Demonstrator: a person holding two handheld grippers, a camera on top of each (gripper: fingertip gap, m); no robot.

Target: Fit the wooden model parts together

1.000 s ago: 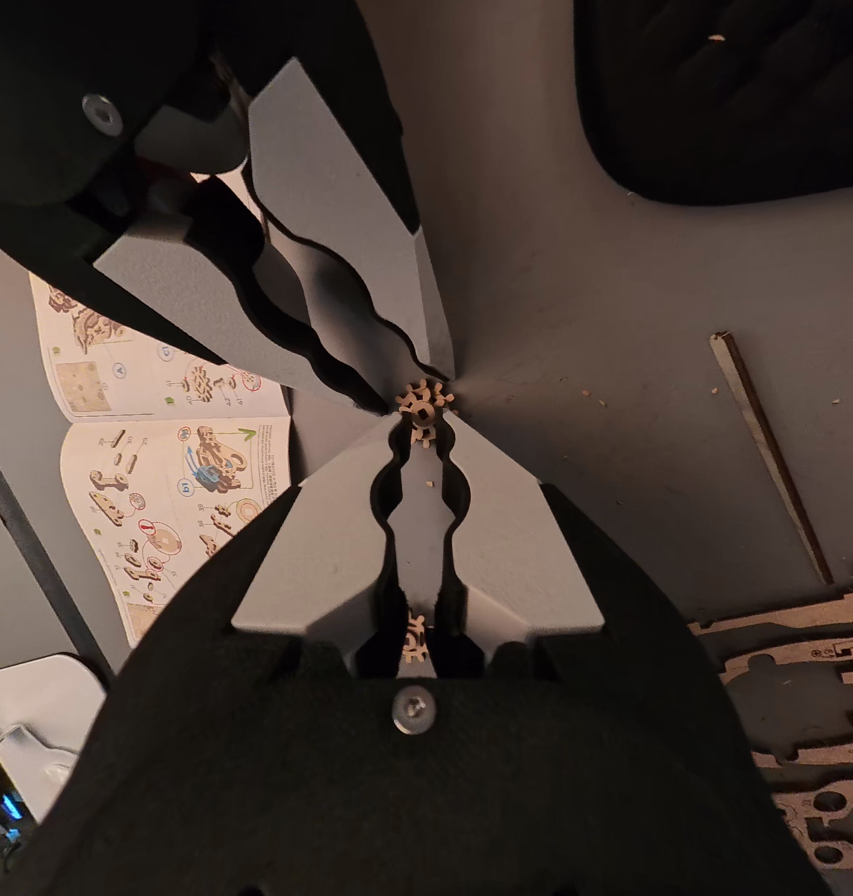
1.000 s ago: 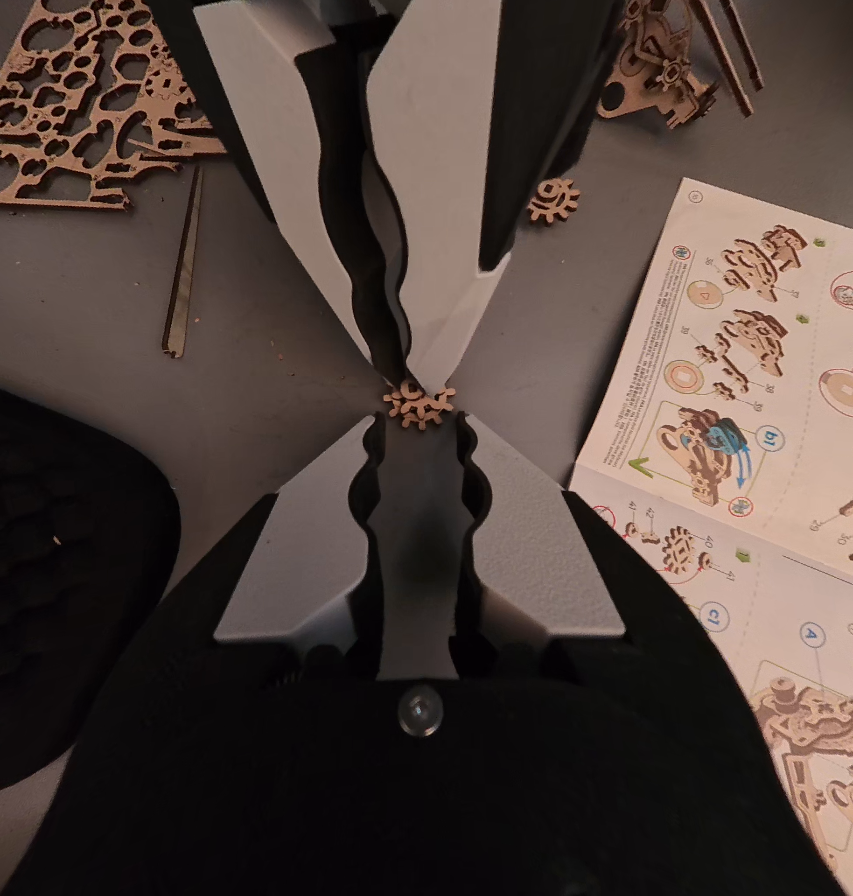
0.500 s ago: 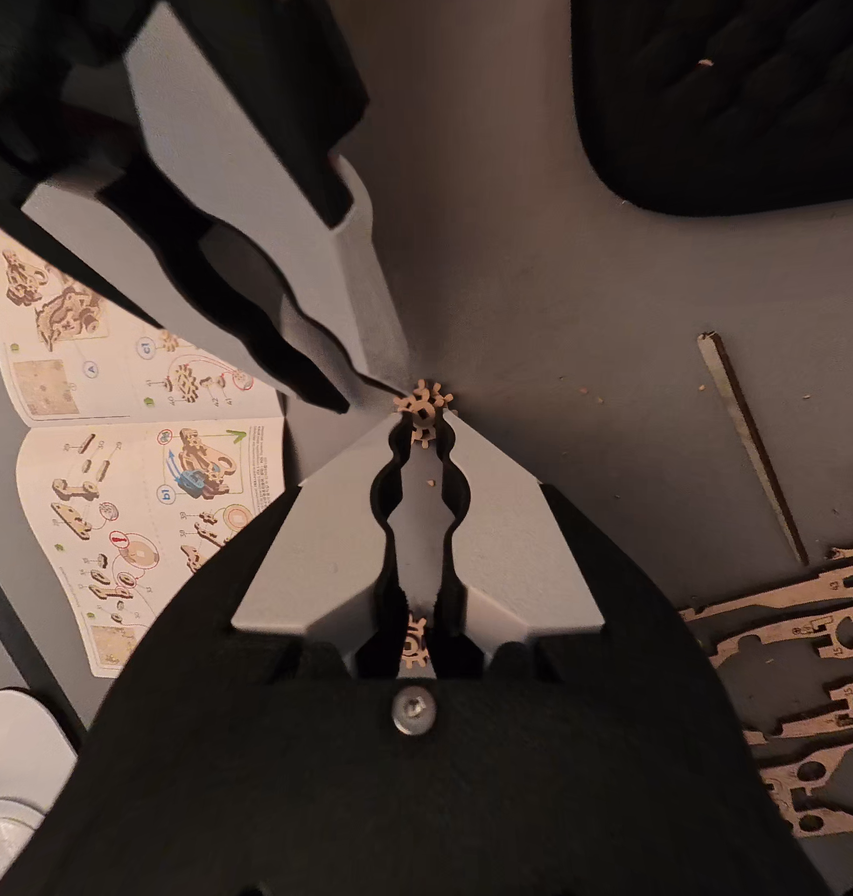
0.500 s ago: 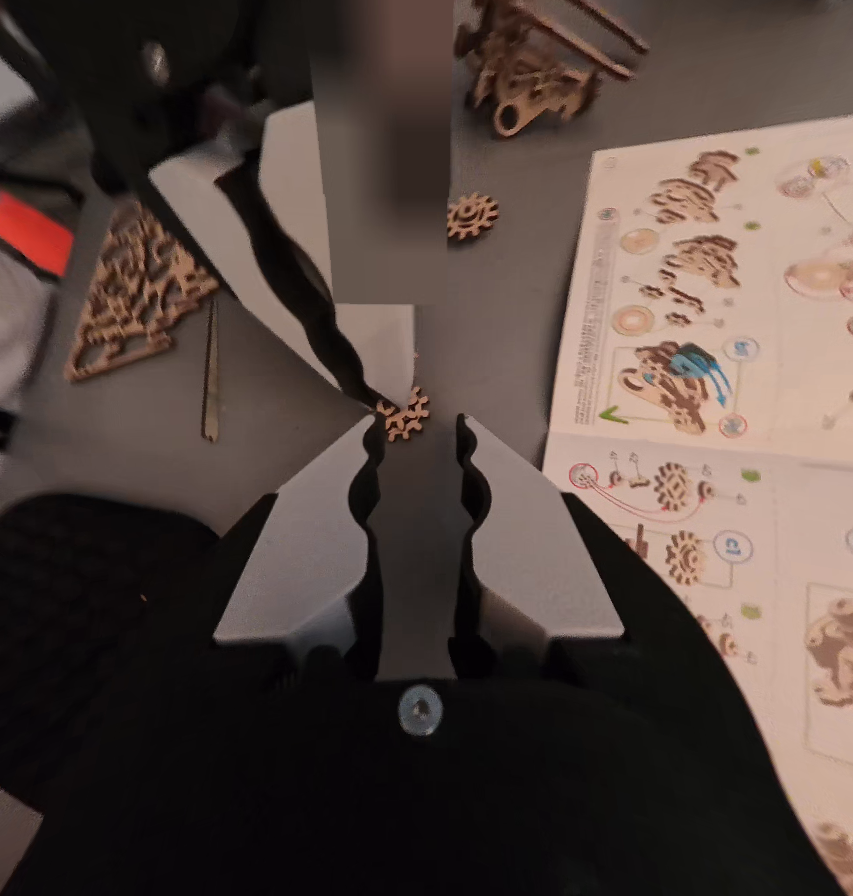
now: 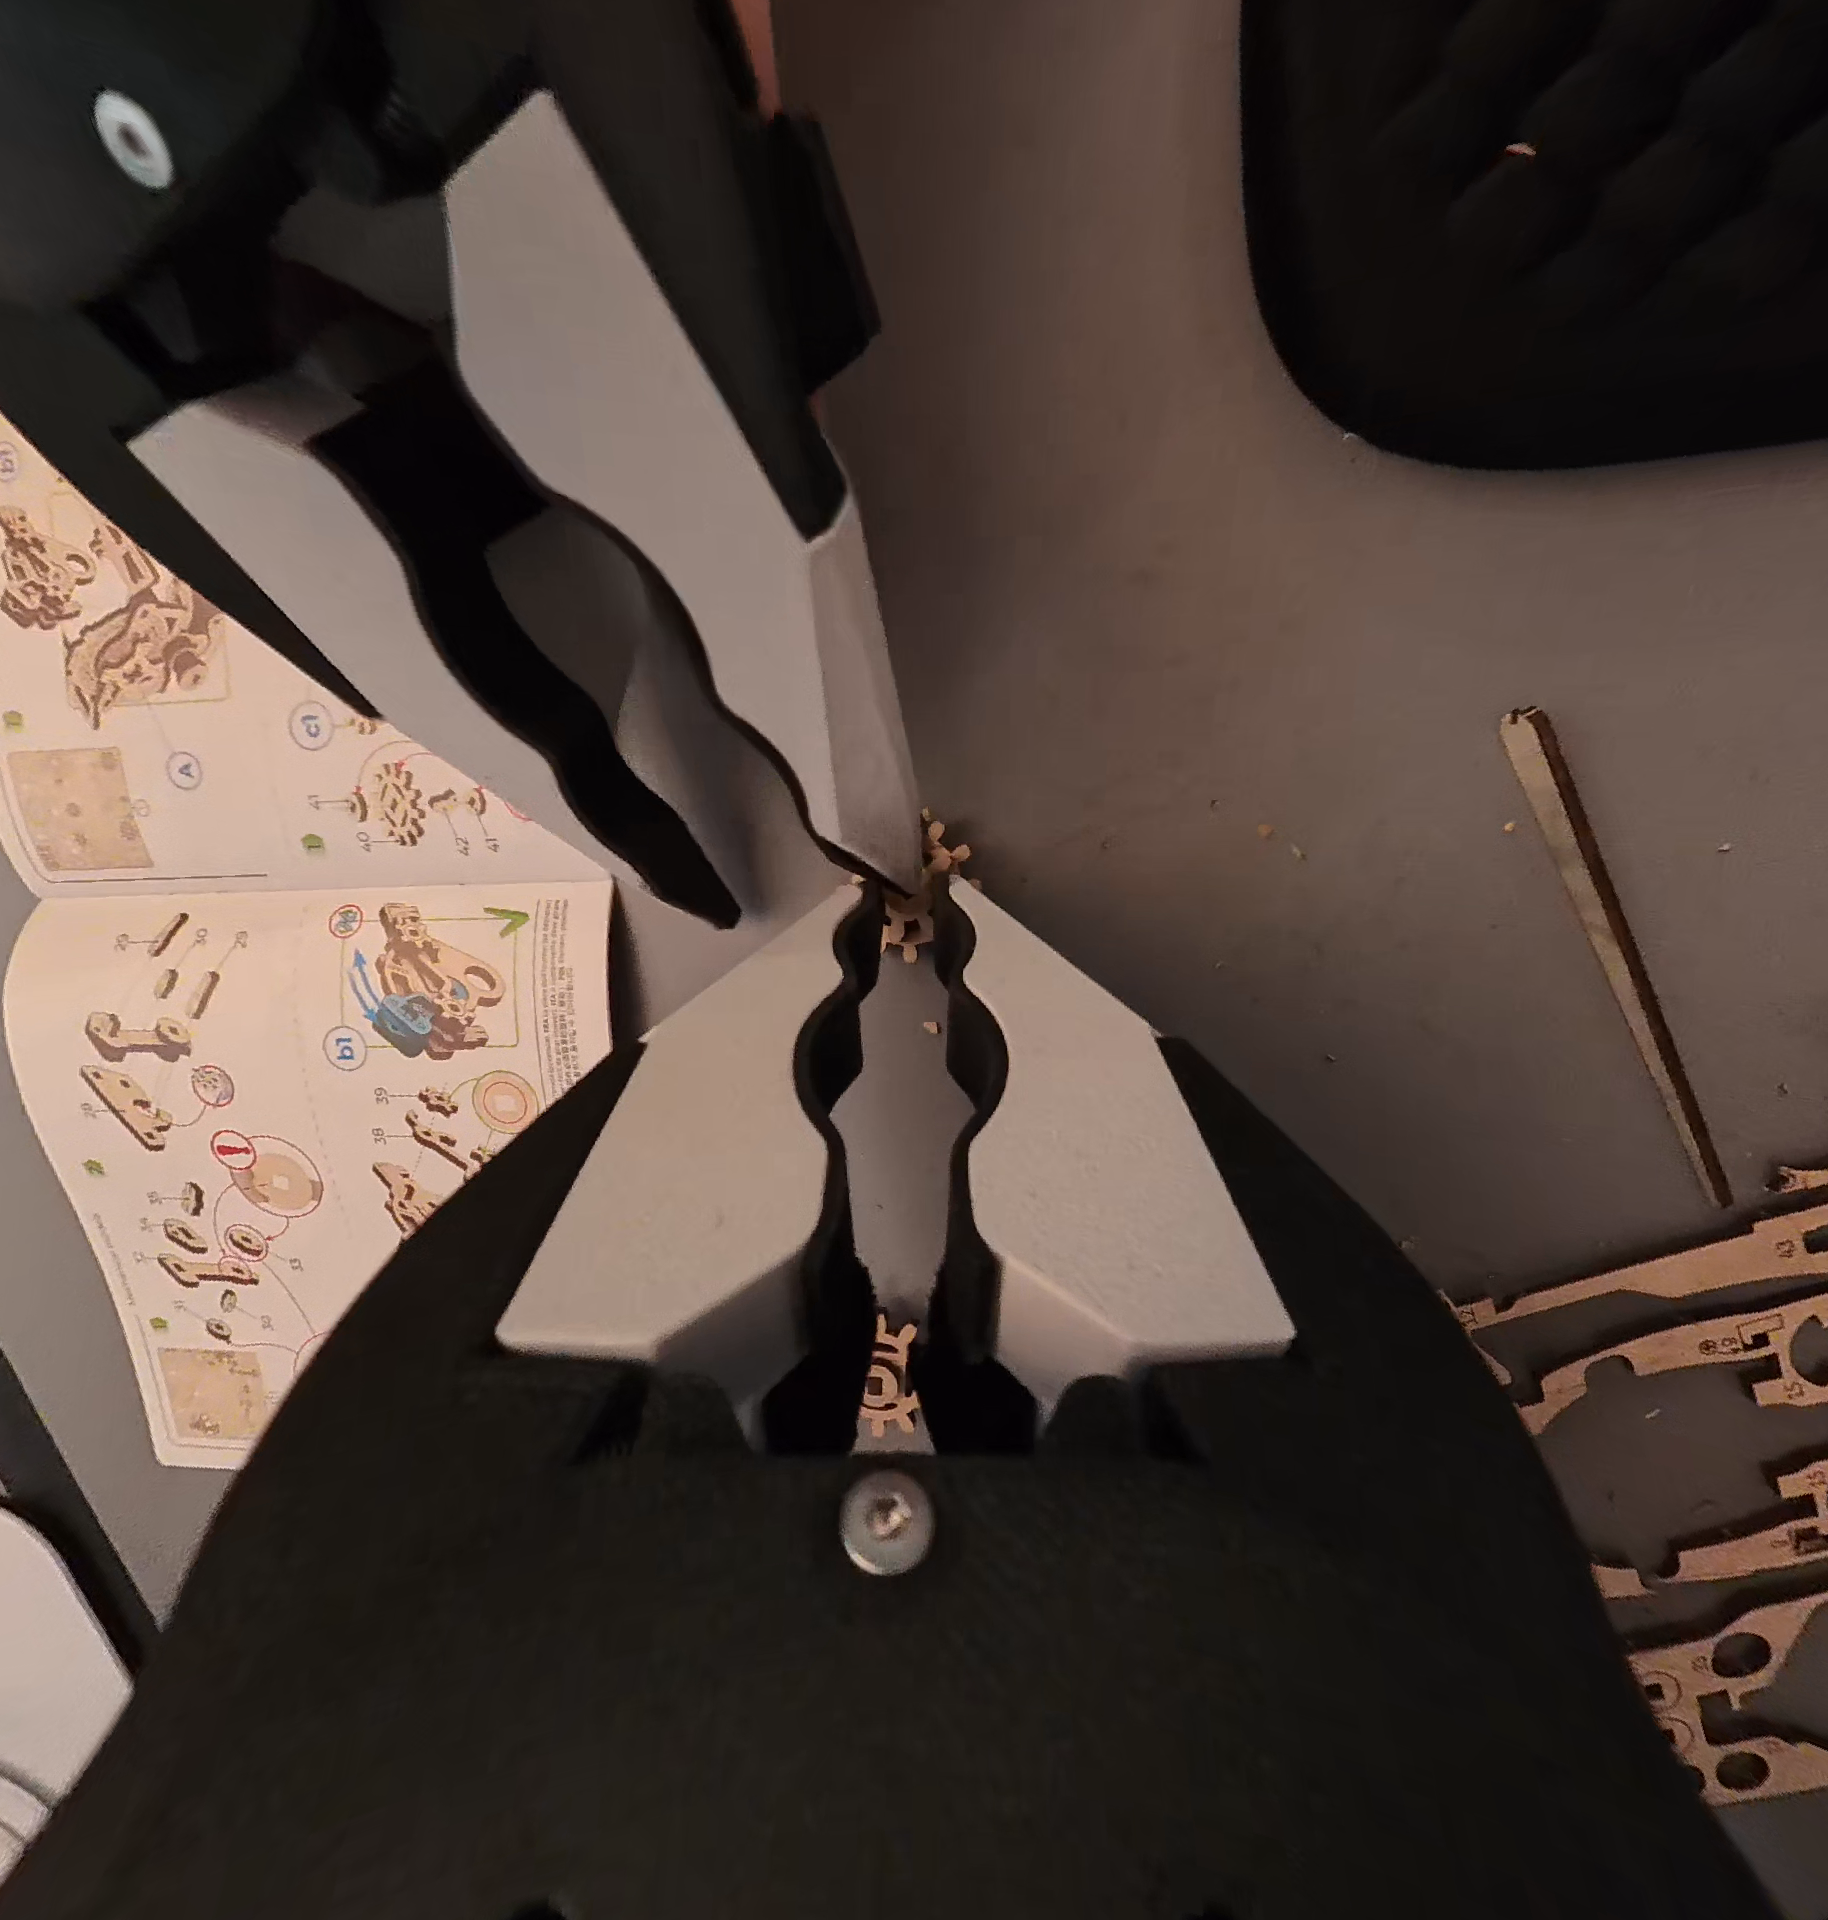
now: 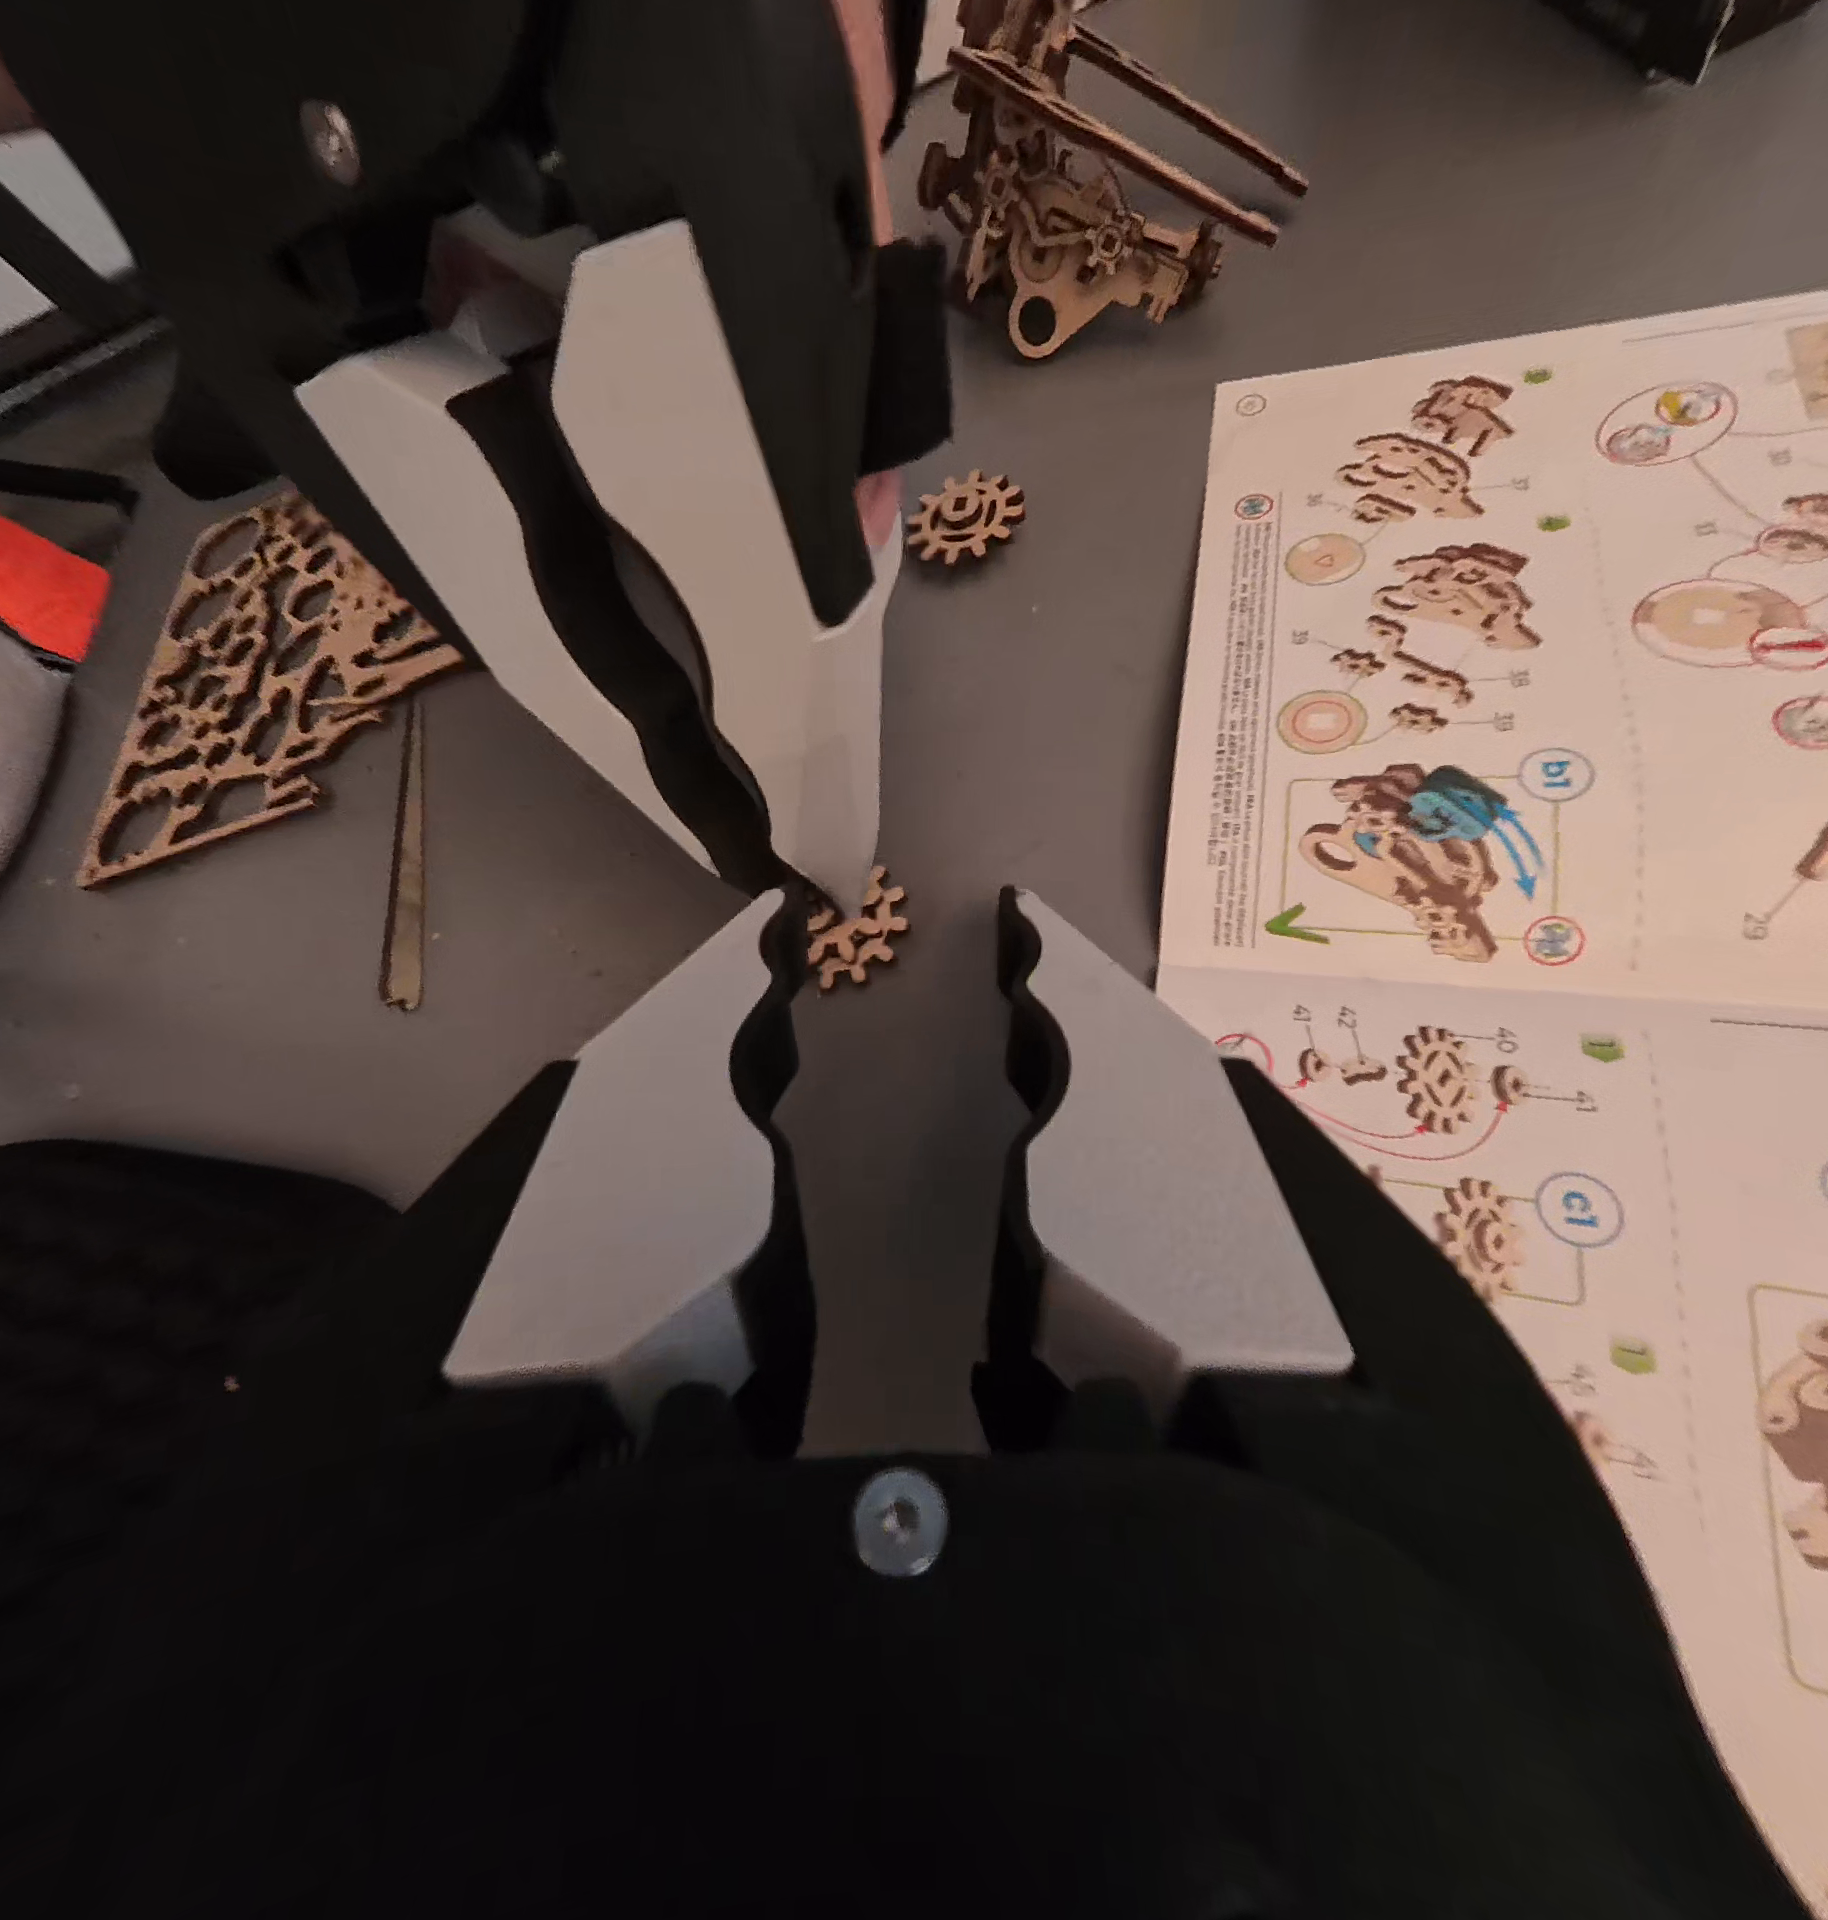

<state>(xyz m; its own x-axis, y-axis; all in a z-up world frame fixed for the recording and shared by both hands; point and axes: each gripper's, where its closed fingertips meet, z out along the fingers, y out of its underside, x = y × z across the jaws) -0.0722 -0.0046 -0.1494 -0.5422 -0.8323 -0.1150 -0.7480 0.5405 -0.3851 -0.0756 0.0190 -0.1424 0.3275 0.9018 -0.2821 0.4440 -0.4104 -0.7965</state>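
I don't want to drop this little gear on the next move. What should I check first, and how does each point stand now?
1. Left gripper holds the small gear: ok, jaws shut on its edge.
2. Right gripper ready to receive: ok, jaws open.
3. Gear centred between the right jaws: not ok, it sits close against one finger.
4. Gear clear of the table: cannot tell.
5. Second gear in view: ok, lying loose beyond the grippers.
6. Instruction booklet open: ok.
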